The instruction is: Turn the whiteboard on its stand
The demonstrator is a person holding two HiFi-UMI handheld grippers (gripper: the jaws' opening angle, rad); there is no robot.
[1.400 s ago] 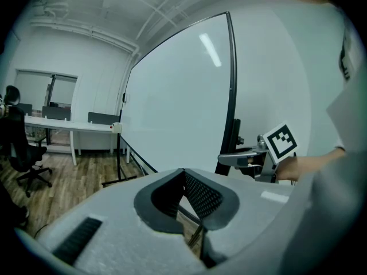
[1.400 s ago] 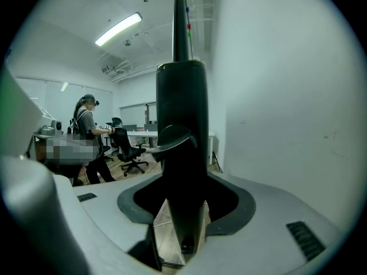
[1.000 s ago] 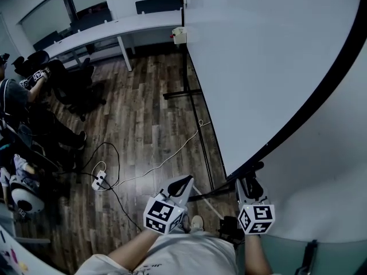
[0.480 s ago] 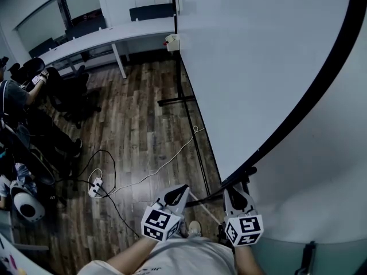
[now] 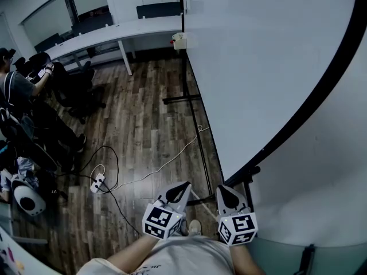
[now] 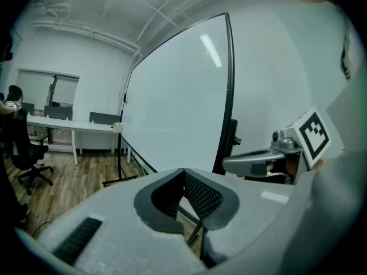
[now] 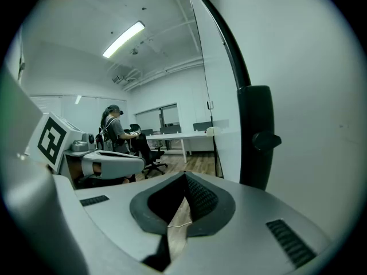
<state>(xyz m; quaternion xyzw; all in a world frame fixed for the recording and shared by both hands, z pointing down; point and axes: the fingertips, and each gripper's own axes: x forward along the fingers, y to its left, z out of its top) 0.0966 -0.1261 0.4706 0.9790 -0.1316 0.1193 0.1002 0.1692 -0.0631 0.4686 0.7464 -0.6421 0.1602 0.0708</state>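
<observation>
Whiteboard (image 5: pixel 264 56) is upright on its stand (image 5: pixel 178 100) and fills the right side of the head view, its black frame edge sweeping down toward the person. Left claw (image 5: pixel 182 187) and right claw (image 5: pixel 228 191) sit side by side low in frame, close to the board's near end, neither touching it. Left claw: jaws together, nothing btwn them; board and frame edge lie straight ahead in the left gripper view. Right claw: jaws together too, empty. In the right gripper view the stand's dark bracket (image 7: pixel 255 136) w/ a knob stands just right of the jaws, apart from them. Dark wood floor (image 5: pixel 143 125) runs along the board's left. A white cable (image 5: pixel 166 160) trails across it to a power strip (image 5: pixel 98 182). At the far end of the room, a long white worktop (image 5: pixel 109 34). A person (image 5: pixel 14 90) sits at the left edge beside a black chair (image 5: pixel 74 85), well apart from the board.
</observation>
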